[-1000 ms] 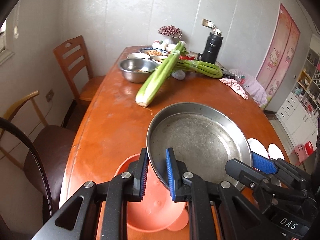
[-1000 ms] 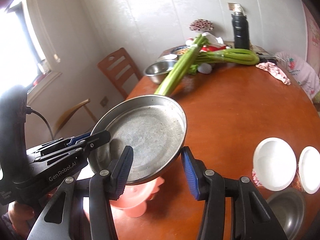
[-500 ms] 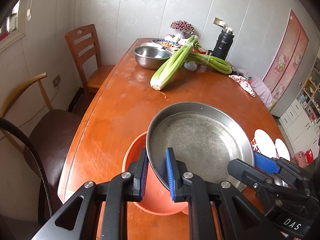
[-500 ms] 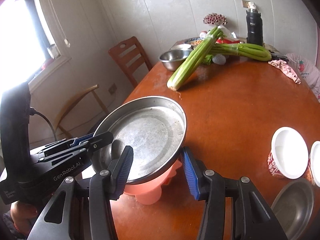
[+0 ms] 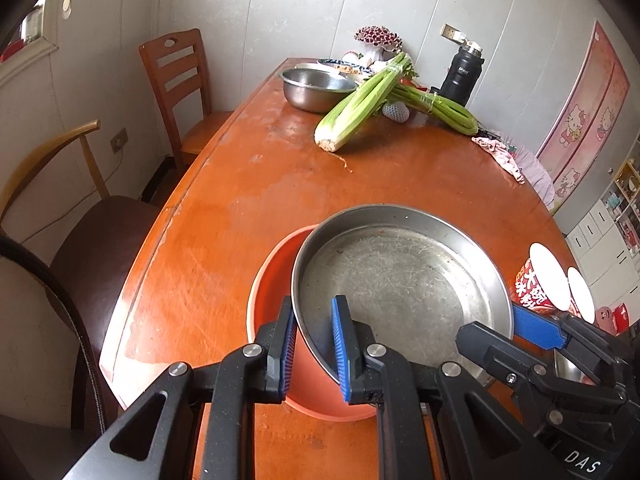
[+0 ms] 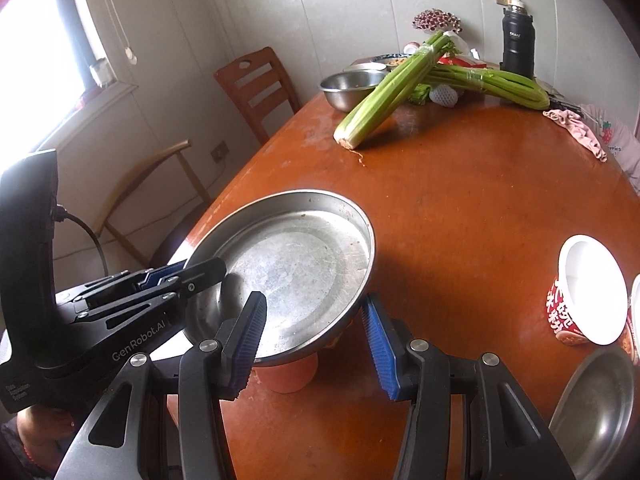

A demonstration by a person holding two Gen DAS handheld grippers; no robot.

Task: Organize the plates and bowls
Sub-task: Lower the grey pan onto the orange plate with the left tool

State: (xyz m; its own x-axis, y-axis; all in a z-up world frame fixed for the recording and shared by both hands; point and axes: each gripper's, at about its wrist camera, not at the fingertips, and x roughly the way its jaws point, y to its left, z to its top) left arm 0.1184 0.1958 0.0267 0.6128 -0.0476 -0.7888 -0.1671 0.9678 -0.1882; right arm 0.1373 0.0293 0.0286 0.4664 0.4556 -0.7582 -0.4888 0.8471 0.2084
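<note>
A large steel plate point(image 5: 400, 280) is held tilted above an orange plastic bowl point(image 5: 272, 300) on the wooden table point(image 5: 260, 184). My left gripper point(image 5: 314, 344) is shut on the plate's near rim. My right gripper point(image 6: 314, 340) is open, its fingers astride the plate's point(image 6: 296, 268) near edge; whether they touch it is unclear. The orange bowl point(image 6: 288, 376) peeks out under the plate. The right gripper also shows at the plate's right edge in the left wrist view point(image 5: 536, 332).
White bowls with red print point(image 6: 588, 292) and a small steel dish point(image 6: 596, 408) lie at the right. At the far end are a steel bowl point(image 5: 316, 88), celery bunches point(image 5: 360, 108), a black flask point(image 5: 460, 72) and a pink cloth point(image 5: 500, 156). Chairs point(image 5: 176, 88) stand left.
Both grippers have pulled back and risen with the steel plate, so more of the table and the orange bowl shows. The grips have not changed.
</note>
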